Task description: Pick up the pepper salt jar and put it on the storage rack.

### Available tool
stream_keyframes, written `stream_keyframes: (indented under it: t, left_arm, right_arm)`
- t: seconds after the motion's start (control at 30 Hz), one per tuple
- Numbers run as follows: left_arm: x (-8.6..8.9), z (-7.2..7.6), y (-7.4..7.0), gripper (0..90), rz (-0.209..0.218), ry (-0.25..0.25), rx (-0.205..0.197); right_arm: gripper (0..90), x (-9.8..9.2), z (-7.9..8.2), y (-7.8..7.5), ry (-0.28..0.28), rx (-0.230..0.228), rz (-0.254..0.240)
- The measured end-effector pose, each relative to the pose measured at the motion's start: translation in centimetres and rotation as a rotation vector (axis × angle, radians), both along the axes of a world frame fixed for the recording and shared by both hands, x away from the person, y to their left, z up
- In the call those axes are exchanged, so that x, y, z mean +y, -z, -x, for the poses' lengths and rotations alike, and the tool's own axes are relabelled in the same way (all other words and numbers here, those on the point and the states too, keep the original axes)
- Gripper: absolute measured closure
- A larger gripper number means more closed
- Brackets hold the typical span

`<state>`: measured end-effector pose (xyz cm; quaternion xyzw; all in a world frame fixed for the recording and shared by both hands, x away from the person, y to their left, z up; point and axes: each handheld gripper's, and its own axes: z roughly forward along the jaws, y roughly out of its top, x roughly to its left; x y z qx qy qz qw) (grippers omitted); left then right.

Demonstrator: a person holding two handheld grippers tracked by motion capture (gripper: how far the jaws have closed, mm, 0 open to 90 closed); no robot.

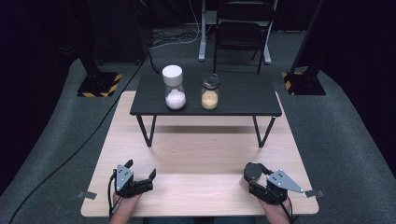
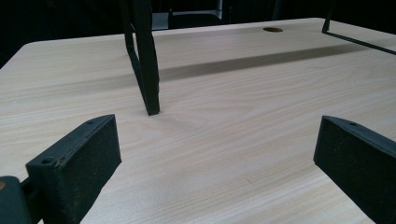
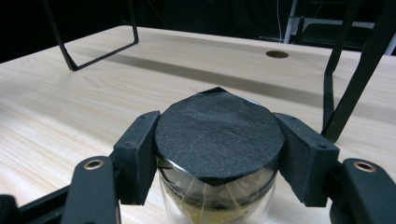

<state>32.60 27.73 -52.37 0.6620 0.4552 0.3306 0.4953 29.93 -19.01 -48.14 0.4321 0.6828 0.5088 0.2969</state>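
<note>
My right gripper [image 1: 255, 179] is shut on a glass jar with a black lid [image 3: 219, 135] at the table's front right; both pads press the lid's sides. The same jar [image 1: 252, 172] stands on the wooden table in the high view. My left gripper [image 1: 139, 171] rests at the front left, jaws wide open, with only bare wood between its fingers [image 2: 77, 163]. On the small black raised table [image 1: 243, 100] stand a white-lidded jar of white grains [image 1: 173, 87] and a dark-lidded jar of tan grains [image 1: 209, 92].
The black table's thin legs [image 2: 145, 70] stand on the wooden table [image 1: 201, 154] ahead of both grippers. A round cable hole [image 3: 277, 54] sits farther back. Beyond the table are a black chair [image 1: 243, 32] and stands with striped bases [image 1: 99, 84].
</note>
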Motion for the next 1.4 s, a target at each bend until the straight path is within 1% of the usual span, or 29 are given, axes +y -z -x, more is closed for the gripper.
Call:
stream_keyframes:
  t: [0.23, 0.53, 0.83, 1.0, 1.1, 1.4]
  left_arm:
    - [0.0, 0.0, 0.0, 0.2, -0.001, 0.001, 0.000]
    - [0.0, 0.0, 0.0, 0.2, -0.003, 0.001, 0.000]
    - [0.0, 0.0, 0.0, 0.2, -0.004, 0.002, 0.000]
    - [0.0, 0.0, 0.0, 0.1, -0.003, 0.003, 0.000]
    - [0.0, 0.0, 0.0, 0.2, -0.002, 0.003, 0.000]
    - [0.0, 0.0, 0.0, 0.1, -0.001, 0.004, 0.000]
  right_arm:
    - [34.6, 0.0, 0.0, -1.1, -0.004, -0.011, -0.001]
    - [34.6, 0.0, -0.3, -3.1, -0.007, -0.032, 0.004]
    - [34.6, -0.1, -0.7, -5.7, -0.010, -0.055, -0.002]
    - [34.6, 0.0, -1.0, -7.2, -0.012, -0.069, 0.010]
    - [34.6, 0.1, -1.2, -8.0, -0.012, -0.077, 0.003]
    - [34.6, 0.9, -1.8, -10.2, -0.027, -0.099, 0.013]
